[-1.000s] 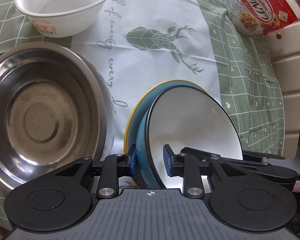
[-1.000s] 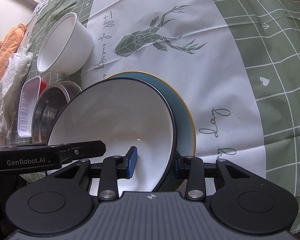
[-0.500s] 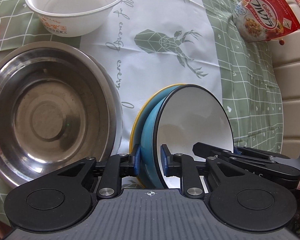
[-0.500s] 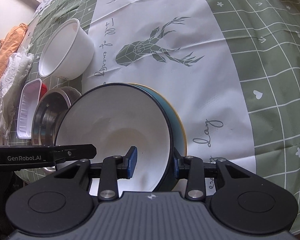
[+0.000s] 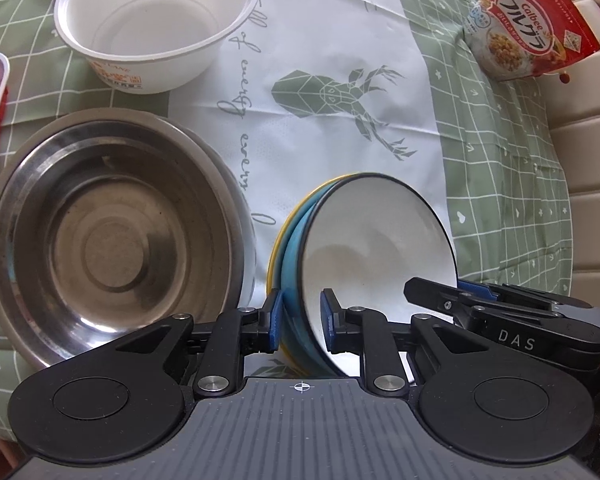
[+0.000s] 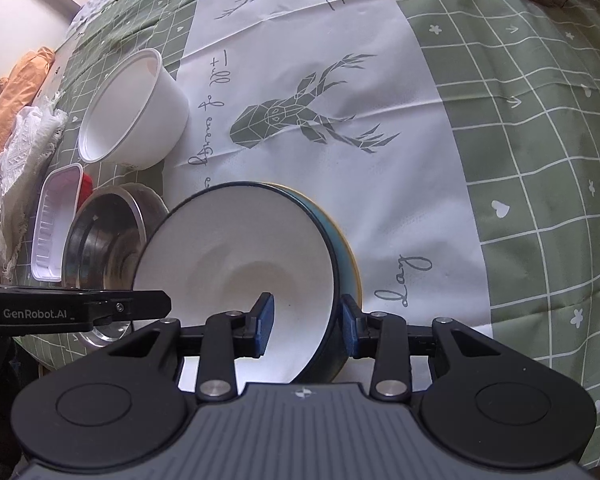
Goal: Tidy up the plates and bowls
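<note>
A bowl, white inside with a dark rim and blue outside, is nested in a yellow-rimmed blue plate. The pair stands steeply tilted over the tablecloth. My left gripper is shut on its near rim, one pad on the plate's back and one inside the bowl. In the right wrist view the same bowl and plate sit in my right gripper, which is shut on the opposite rim. Each gripper shows at the edge of the other's view.
A wide steel bowl sits just left of the stack, with a white paper bowl behind it. A white and red plastic tray and crumpled cloths lie at the table's left edge. A red cereal bag is far right.
The left jaws have narrowed onto the stack's rim. In the left wrist view the stack has turned more edge-on and the steel and paper bowls have slid down. The right grip is unchanged.
</note>
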Demonstrator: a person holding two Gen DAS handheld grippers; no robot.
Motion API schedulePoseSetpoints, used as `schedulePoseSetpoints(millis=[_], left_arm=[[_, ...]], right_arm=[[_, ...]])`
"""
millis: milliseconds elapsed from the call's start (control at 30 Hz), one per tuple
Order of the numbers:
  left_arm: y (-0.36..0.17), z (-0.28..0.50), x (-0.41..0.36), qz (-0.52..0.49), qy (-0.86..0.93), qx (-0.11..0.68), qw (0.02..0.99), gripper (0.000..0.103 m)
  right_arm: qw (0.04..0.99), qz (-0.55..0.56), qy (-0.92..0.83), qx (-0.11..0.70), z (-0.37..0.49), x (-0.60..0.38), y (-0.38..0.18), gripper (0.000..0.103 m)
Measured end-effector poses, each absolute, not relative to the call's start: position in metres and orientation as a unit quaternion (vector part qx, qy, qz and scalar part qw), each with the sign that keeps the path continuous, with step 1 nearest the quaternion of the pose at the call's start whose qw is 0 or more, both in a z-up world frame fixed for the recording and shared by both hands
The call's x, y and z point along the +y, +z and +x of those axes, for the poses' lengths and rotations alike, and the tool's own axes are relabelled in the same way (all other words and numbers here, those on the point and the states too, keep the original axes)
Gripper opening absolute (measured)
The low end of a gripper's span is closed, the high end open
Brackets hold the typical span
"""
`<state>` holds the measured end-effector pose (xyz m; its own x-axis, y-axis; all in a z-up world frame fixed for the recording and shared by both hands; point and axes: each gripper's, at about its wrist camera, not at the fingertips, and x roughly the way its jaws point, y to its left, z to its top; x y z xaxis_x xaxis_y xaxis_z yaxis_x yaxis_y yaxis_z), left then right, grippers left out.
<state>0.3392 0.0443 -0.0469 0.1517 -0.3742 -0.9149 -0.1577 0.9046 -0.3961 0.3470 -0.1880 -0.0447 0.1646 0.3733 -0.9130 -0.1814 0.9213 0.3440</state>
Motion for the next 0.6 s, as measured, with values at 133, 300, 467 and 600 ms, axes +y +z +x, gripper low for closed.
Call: schedulePoseSetpoints(millis=[133,300,467,600], left_arm=[[-0.038,0.342,0.049,-0.210,-0.076,0.635,0.739,0.021],[-0.032,0.346,0.048,-0.190,-0.061,0.623,0.756,0.021],[-0.036,0.346,0.044,-0.154,-0.049,0.621,0.767,0.022],[-0.037,0.344,0.041,-0.142,-0.053,0.618,0.772,0.022]], right_arm=[[0.767,0.079,0.182,0.611,0.351,-0.192,-0.039,0.036],[0.775,0.080,0.178,0.601,0.353,-0.193,-0.034,0.036],[0.786,0.043,0.165,0.594,0.351,-0.189,-0.035,0.036],[0.785,0.040,0.158,0.598,0.353,-0.193,-0.041,0.036]])
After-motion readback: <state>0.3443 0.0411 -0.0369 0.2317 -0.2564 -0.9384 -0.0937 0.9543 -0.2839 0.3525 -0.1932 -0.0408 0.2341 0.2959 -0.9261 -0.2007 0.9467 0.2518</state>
